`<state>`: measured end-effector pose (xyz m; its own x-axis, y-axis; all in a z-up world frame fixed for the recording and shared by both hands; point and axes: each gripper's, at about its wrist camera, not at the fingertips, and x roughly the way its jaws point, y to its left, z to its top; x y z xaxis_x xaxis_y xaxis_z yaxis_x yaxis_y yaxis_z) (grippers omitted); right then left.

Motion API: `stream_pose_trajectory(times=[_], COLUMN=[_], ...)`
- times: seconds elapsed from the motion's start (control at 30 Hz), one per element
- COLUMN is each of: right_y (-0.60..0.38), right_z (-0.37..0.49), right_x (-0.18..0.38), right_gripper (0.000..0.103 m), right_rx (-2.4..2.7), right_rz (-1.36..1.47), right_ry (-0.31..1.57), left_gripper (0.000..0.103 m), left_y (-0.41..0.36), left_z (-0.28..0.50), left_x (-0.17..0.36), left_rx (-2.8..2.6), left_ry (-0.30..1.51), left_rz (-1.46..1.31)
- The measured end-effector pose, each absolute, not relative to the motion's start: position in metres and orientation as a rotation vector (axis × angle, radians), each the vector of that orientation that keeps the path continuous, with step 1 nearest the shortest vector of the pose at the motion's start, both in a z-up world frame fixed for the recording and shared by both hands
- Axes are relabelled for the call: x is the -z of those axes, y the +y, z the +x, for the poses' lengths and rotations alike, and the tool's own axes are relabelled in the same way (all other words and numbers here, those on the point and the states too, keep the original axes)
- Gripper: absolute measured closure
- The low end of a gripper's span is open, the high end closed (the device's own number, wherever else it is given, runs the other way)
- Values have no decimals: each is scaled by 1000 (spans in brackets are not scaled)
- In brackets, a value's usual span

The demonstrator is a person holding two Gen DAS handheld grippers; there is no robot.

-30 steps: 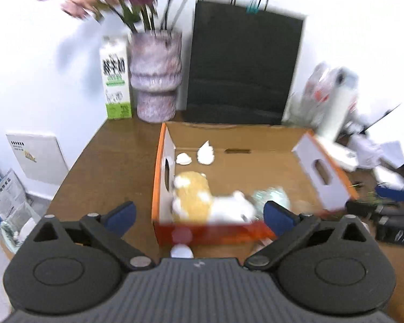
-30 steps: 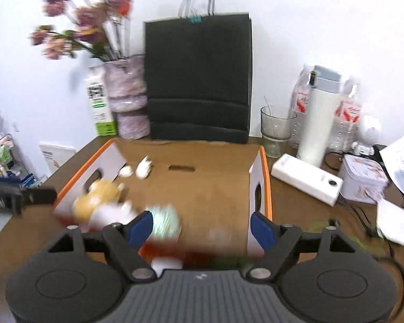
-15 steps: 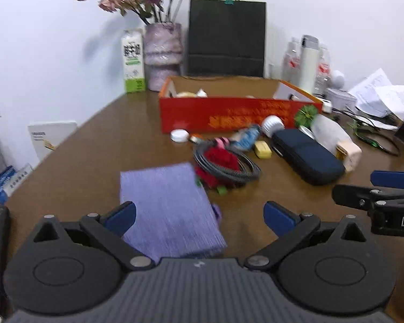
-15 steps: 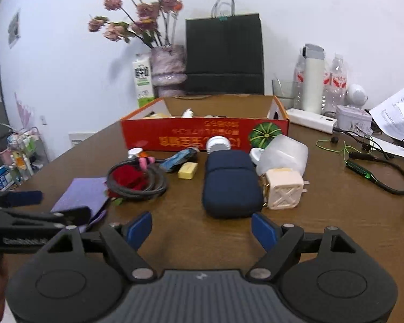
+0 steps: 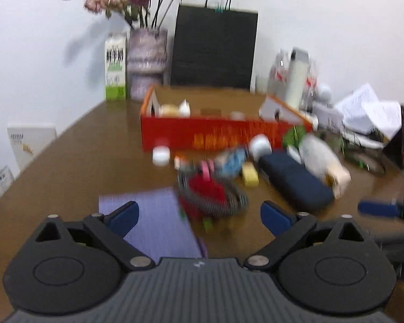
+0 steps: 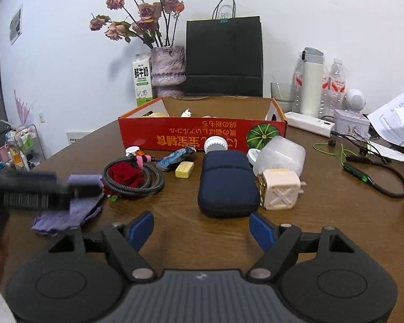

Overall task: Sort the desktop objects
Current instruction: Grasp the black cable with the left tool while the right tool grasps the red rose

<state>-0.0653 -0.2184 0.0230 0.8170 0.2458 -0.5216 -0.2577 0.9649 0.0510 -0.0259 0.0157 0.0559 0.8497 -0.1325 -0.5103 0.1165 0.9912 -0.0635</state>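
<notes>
Both claws hang apart and empty: left claw (image 5: 199, 215) low in frame above the purple cloth (image 5: 159, 223), right claw (image 6: 201, 228) facing the navy case (image 6: 226, 180) mid-frame on the tabletop (image 6: 323, 215). Next, I'd guess, one closes on a piece for the red box (image 6: 202, 134).

Both cameras sit low over the near edge of the table (image 6: 336, 215), facing the far wall. The left view is blurred and looks from the left over the purple cloth (image 5: 159, 223); the right view looks over the dark case (image 6: 227, 183). Both show the red box (image 6: 202, 132) (image 5: 220, 134).
</notes>
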Motion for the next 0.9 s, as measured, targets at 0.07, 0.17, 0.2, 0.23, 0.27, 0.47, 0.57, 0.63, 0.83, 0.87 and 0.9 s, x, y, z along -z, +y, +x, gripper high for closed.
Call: stream_pose_trajectory(times=[0.07,0.17,0.2,0.23,0.27,0.47,0.57,0.63,0.83,0.87,0.9], right_y=[-217,-212,-208,-204,-199,-175,-162,-149,-117,-111,-104], right_z=[-54,-35,-31,-28,-25,-18,-16,-10,23,28,33], right_x=[-26,-29,-28,-27,-24,-10,-7,-7,-15,-15,-15], right_gripper=[45,49,49,49,49,49,49,49,39,40,40], right_rx=[-275,-303,-319,-334,-347,-420,-466,-480,-507,-507,-508], right_rz=[-32,-21,-22,-28,-34,-51,-61,-79,-54,-56,-61], right_ry=[554,559,561,563,569,615,632,633,606,597,599], left_gripper=[33,57,59,60,61,88,90,90,90,90,90], left_y=[19,26,30,34,36,43,45,44,66,72,79], left_z=[0,48,59,69,80,88,75,67,43,36,30], left_x=[-62,-54,-50,-46,-41,-46,-67,-76,-108,-114,-119], left_rx=[141,187,201,206,211,256,303,307,356,341,313], left_ry=[541,656,686,713,747,751,681,646,577,553,524], left_rz=[-18,-57,-81,-103,-125,-216,-271,-275,-439,-453,-455])
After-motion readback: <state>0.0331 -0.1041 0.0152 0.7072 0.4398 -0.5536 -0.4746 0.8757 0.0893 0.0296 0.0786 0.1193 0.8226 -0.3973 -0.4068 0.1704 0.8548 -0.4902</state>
